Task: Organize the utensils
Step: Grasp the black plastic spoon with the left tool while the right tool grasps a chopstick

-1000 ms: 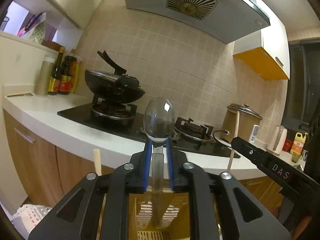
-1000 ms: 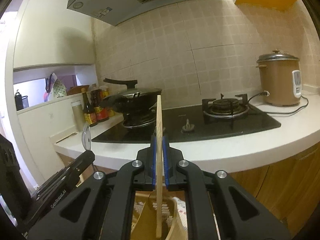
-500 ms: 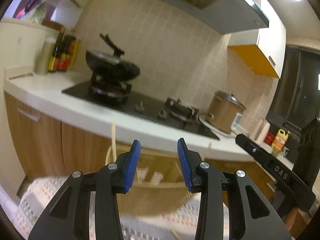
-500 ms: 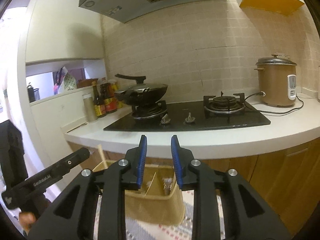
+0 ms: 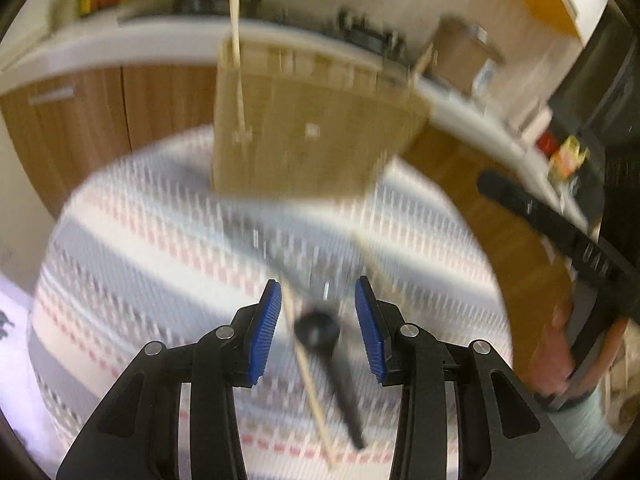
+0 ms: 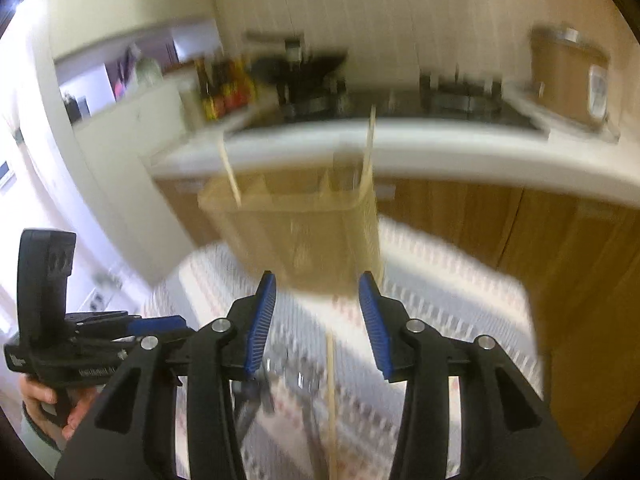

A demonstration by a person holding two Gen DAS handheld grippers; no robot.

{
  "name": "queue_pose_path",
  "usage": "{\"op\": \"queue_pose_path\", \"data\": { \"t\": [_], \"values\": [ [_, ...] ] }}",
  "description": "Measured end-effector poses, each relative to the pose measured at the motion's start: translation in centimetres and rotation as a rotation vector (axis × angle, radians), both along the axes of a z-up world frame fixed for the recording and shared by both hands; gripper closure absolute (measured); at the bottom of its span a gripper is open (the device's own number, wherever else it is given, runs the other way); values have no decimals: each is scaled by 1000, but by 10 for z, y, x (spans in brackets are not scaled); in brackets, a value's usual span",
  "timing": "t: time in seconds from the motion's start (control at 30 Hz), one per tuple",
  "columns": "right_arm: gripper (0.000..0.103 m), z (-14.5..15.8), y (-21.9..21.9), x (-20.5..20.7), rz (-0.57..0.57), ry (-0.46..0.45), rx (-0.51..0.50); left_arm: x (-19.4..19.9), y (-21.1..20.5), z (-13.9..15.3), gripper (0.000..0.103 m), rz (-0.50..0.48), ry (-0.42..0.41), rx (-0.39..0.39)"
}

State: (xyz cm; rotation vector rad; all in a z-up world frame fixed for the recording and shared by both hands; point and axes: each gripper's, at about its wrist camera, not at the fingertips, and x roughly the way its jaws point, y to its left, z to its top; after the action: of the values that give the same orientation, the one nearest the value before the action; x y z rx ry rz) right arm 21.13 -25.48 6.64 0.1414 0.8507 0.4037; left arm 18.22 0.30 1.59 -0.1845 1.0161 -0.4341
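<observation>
Fingers of the left gripper and right gripper are spread empty; a black spoon and chopstick, crossed at six o'clock of the utensil holder, could be pinched together.

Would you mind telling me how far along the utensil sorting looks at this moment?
Partly done: two chopsticks already stand in the wooden utensil holder. Nothing is in hand; the left gripper and right gripper are both open. Left to sort: a black-handled utensil and a chopstick lying on the striped cloth.
</observation>
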Motion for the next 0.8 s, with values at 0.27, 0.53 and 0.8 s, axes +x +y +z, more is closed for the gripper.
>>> {"op": "queue_pose_path", "data": {
  "t": [0.27, 0.53, 0.8],
  "values": [
    [63, -62, 7, 7, 36, 294, -66, -16, -18, -47, 69, -66, 149, -32],
    [70, -88, 13, 30, 50, 391, -87, -16, -31, -63, 74, -79, 197, -7],
    [84, -99, 43, 34, 120, 400, -221, -5, -31, -67, 80, -68, 210, -8]
  ]
}}
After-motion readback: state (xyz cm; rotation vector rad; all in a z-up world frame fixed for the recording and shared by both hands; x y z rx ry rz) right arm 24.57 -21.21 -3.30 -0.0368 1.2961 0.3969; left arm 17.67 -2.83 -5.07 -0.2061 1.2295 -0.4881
